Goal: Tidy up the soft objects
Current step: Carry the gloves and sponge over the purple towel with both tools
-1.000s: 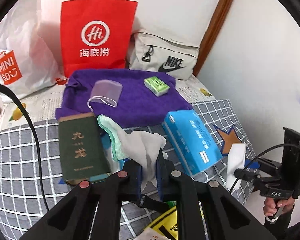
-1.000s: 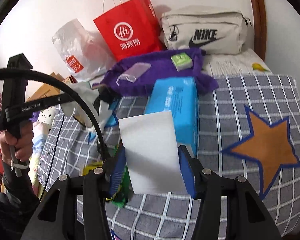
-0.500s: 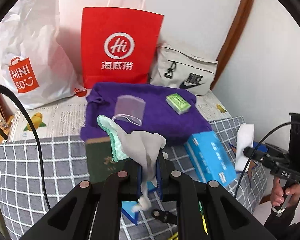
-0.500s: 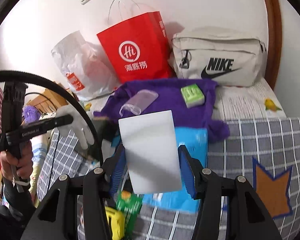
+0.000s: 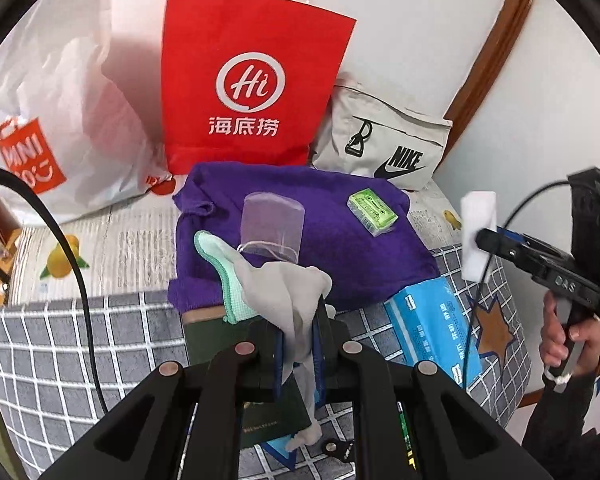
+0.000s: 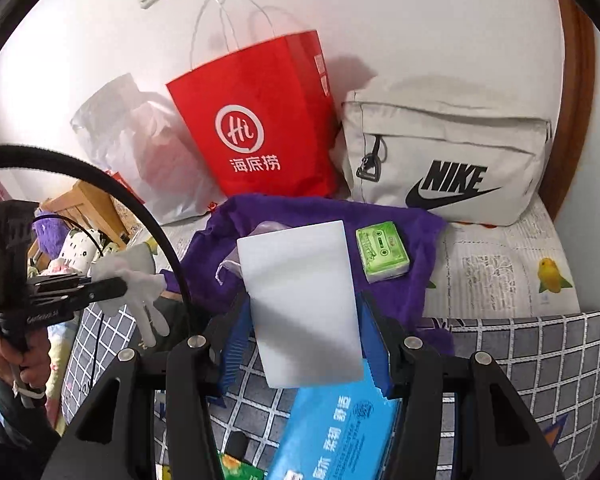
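Note:
My left gripper (image 5: 298, 344) is shut on a grey-white glove with a mint cuff (image 5: 276, 288), held above the checked bed cover; the same glove (image 6: 134, 284) shows at the left of the right wrist view. My right gripper (image 6: 302, 320) is shut on a white sponge block (image 6: 300, 300), which appears edge-on (image 5: 476, 236) in the left wrist view. Both hang in front of a purple towel (image 5: 340, 248) that carries a clear plastic piece (image 5: 272, 224) and a green tissue pack (image 5: 372, 212). A blue tissue pack (image 6: 332, 428) lies below the sponge.
A red paper bag (image 5: 252, 92), a white plastic shopping bag (image 5: 56, 120) and a beige Nike bag (image 6: 448, 160) stand against the wall. A dark green book (image 5: 268, 412) lies under the left gripper. Newspaper (image 6: 496, 268) covers the bed's far part. A person's hand (image 5: 568, 336) holds the right tool.
Both grippers have moved toward the wall and risen a little, each keeping its hold. The bags and purple towel appear larger and closer; the book has slid under the left fingers.

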### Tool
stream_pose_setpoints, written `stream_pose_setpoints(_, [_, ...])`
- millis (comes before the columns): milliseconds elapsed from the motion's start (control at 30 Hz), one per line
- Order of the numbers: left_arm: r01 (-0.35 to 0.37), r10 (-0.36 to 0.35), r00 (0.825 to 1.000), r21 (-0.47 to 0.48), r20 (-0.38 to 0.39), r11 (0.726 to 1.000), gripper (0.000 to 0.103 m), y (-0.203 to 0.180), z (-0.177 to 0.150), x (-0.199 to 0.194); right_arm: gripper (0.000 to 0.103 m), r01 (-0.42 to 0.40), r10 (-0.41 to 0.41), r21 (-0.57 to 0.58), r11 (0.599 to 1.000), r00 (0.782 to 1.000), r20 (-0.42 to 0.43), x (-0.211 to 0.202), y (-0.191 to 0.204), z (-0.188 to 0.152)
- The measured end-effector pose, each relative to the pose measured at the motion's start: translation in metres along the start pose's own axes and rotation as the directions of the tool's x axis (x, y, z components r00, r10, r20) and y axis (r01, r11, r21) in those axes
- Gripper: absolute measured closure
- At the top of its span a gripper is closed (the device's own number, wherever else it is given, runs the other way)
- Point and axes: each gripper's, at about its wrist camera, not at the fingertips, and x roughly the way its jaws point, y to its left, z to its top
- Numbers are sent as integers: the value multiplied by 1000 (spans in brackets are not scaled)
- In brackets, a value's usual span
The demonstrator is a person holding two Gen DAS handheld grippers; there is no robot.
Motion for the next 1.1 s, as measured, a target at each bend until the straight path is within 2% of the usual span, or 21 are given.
stream_pose_setpoints(367, [19,-22,999,96,38,995,91,-5,31,31,51,64,-63,16,998,997,-40,51,-23,4])
stream_pose_setpoints(600, [14,-14,1000,86,-1,996,91,-1,54,65,51,96,-93,28,995,992,-85,71,-41,3])
stream_pose_setpoints(867, [9,-7,1000,79,-25,997,91,5,68,90,51,78,-68,55,995,986,-155,102,-49,1])
stream_pose_setpoints(1100, [10,-7,999,72,-48,997,91,15,71,106,51,84,-66,72,994,972,-227,126,-55,-3])
